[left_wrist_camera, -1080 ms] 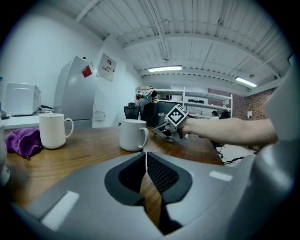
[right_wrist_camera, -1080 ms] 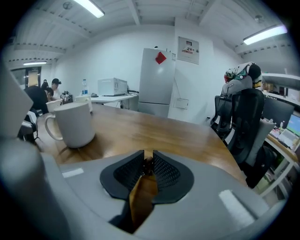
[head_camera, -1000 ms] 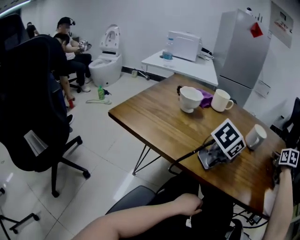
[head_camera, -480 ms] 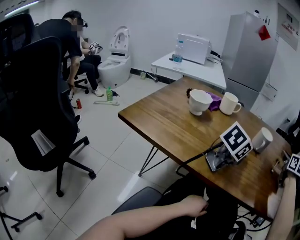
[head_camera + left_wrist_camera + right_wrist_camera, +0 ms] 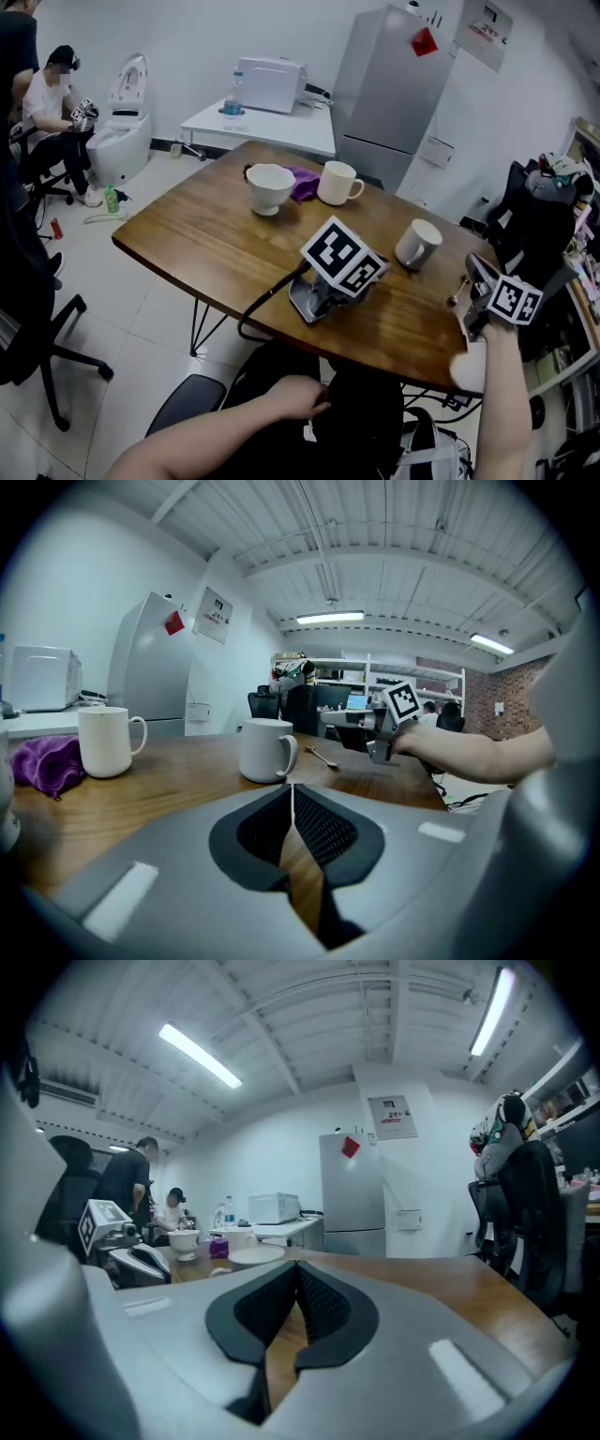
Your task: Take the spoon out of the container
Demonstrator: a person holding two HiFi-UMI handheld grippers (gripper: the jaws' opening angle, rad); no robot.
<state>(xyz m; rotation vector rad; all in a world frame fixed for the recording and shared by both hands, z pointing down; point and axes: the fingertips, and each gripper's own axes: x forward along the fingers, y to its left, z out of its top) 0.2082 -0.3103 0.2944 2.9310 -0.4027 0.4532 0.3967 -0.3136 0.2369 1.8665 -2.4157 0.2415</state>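
The right gripper (image 5: 294,1288) is closing its jaws together on nothing. The left gripper (image 5: 292,808) is lying shut and empty on the brown wooden table (image 5: 216,234). The small metal spoon (image 5: 322,756) is resting on the wood beside the white ceramic mug (image 5: 266,749), so I am judging that backing away without nudging it matters most.

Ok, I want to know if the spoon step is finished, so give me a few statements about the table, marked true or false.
1. The spoon stands inside the mug. False: it lies on the table beside the mug.
2. The left tongs lie on the table with no hand on them. True.
3. The right tongs grip the spoon. False: their jaws are closing shut with nothing between them.
4. A purple cloth lies on the table. True.
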